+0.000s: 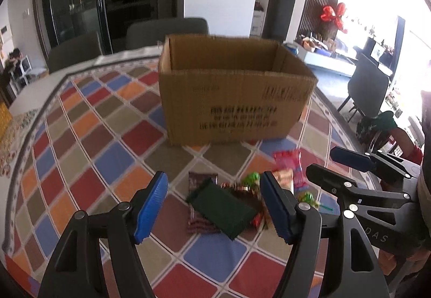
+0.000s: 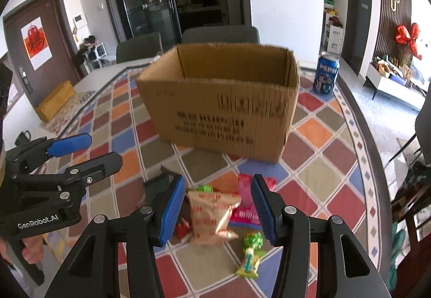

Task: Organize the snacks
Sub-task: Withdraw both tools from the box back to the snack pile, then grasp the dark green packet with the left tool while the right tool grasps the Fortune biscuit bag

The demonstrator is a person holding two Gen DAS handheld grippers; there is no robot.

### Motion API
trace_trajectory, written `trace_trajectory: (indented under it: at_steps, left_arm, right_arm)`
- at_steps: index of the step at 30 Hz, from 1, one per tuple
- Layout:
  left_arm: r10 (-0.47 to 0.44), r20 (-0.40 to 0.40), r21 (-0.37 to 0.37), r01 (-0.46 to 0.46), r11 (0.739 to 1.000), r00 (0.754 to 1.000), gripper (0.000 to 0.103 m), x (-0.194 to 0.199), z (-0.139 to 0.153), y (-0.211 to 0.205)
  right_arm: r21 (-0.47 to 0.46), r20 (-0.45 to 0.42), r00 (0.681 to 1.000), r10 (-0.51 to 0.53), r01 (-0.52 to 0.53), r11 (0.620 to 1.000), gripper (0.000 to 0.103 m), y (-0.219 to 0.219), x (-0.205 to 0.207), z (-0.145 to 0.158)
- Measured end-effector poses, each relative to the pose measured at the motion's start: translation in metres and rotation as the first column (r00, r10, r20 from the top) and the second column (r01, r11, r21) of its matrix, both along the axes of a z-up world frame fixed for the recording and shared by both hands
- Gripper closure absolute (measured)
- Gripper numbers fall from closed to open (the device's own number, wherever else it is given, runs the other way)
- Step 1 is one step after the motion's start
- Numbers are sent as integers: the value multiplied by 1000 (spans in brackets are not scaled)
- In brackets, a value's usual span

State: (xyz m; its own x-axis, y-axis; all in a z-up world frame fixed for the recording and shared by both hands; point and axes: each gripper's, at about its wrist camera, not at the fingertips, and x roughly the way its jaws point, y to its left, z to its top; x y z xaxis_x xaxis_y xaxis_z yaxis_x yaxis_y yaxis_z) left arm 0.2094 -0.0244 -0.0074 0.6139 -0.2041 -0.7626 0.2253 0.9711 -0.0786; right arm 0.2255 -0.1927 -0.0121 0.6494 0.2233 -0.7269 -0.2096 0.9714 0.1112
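Observation:
An open cardboard box [image 1: 231, 93] stands on the patterned tablecloth; it also shows in the right wrist view [image 2: 223, 109]. A pile of snacks lies in front of it. My left gripper [image 1: 214, 207] is open above a dark green packet [image 1: 223, 206], with a maroon packet [image 1: 200, 179] behind it. My right gripper [image 2: 216, 210] is open above a beige packet [image 2: 212, 214]. A pink packet [image 2: 246, 198] and a green wrapped candy [image 2: 252, 255] lie beside it. The pink packet shows in the left wrist view [image 1: 288, 160]. The right gripper shows in the left wrist view [image 1: 339, 166], open.
A blue soda can [image 2: 326, 73] stands right of the box. Grey chairs [image 1: 167, 31] stand behind the table. A yellow box [image 2: 55, 101] lies at the table's far left. The table edge [image 2: 377, 158] curves along the right.

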Motion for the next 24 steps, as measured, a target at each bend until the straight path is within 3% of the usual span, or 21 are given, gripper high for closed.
trace_trajectory:
  at_steps: [16, 24]
  left_arm:
    - [56, -184, -25, -62, 998, 981, 33, 21, -62, 0]
    - [92, -214, -4, -95, 995, 973, 33, 33, -79, -9]
  right_arm:
    - [5, -140, 990, 20, -19, 1000, 51, 12, -2, -53]
    - [14, -180, 984, 11, -9, 1000, 51, 12, 6, -68]
